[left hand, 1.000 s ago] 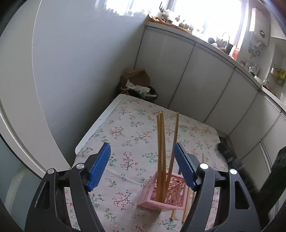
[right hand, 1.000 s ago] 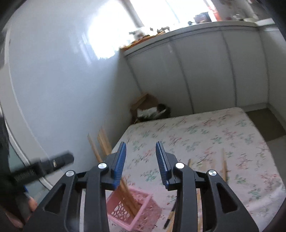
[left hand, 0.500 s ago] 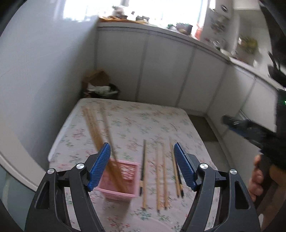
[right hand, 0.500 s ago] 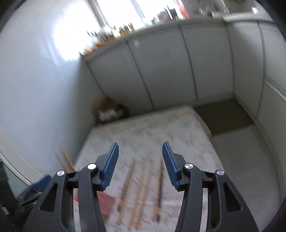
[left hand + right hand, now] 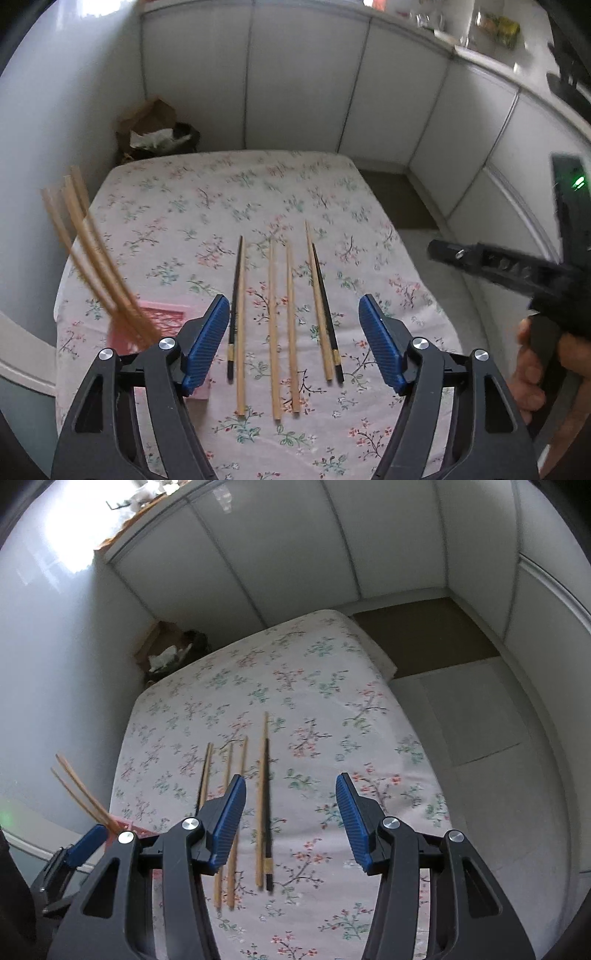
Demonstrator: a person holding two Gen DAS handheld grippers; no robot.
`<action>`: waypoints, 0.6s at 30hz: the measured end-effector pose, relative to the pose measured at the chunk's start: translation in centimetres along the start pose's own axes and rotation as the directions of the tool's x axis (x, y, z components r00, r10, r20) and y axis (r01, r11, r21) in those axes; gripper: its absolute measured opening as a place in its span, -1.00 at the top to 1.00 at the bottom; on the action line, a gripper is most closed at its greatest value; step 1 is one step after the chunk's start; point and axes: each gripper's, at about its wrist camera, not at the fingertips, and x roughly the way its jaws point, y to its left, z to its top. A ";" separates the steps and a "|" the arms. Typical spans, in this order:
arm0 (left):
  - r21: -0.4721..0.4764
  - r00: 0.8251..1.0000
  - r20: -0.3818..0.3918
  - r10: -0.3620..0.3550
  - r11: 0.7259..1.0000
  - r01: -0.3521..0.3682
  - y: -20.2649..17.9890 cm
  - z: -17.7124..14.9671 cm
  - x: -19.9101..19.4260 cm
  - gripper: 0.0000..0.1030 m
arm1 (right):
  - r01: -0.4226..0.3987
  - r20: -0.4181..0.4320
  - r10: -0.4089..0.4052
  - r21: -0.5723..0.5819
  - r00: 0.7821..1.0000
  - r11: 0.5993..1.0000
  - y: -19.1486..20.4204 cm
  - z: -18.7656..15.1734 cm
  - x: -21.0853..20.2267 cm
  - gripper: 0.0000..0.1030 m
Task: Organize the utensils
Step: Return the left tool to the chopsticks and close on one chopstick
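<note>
Standing at the table's left edge [image 5: 79, 243], a pink basket [image 5: 162, 317], half hidden behind the left gripper [image 5: 290, 341]; leaning out of it to the left, blurred wooden chopsticks [image 5: 85, 254], three or four, count unclear. Lying in a loose row on the flowered tablecloth [image 5: 229, 184], six loose chopsticks: four wooden [image 5: 272, 325] and two black [image 5: 235, 295], tips pointing away. Hovering over the row, jaws spread wide, gripping nothing. At far right, cut off by the frame, a hand [image 5: 535, 365] holding the right gripper [image 5: 290, 819], jaws likewise apart and empty, one wooden and one black chopstick [image 5: 267, 805] showing between them on the cloth below.
</note>
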 end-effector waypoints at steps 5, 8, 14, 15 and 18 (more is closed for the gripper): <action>0.002 0.996 -0.082 -0.017 1.000 0.017 -1.0 0.1 3.2 -0.34 | -0.042 0.011 0.041 0.064 0.999 0.997 -1.7 0.8 -0.4 0.02; -0.002 0.994 -0.107 0.009 1.000 -0.009 -1.5 0.3 4.8 -0.09 | -0.041 0.007 0.041 0.099 0.999 0.994 -2.8 1.0 -0.4 0.02; 0.012 0.989 -0.138 0.047 0.999 -0.046 -2.1 1.3 7.8 0.26 | -0.066 0.012 0.065 0.137 0.998 0.988 -3.8 1.4 -0.5 0.01; 0.020 0.987 -0.149 0.059 0.998 -0.056 -2.2 1.4 8.5 0.26 | -0.062 0.013 0.061 0.138 0.998 0.988 -3.8 1.4 -0.5 0.02; 0.027 0.977 -0.187 0.098 0.995 -0.095 -2.0 1.3 10.4 0.26 | -0.086 0.011 0.085 0.163 0.996 0.983 -4.3 1.4 -0.5 0.02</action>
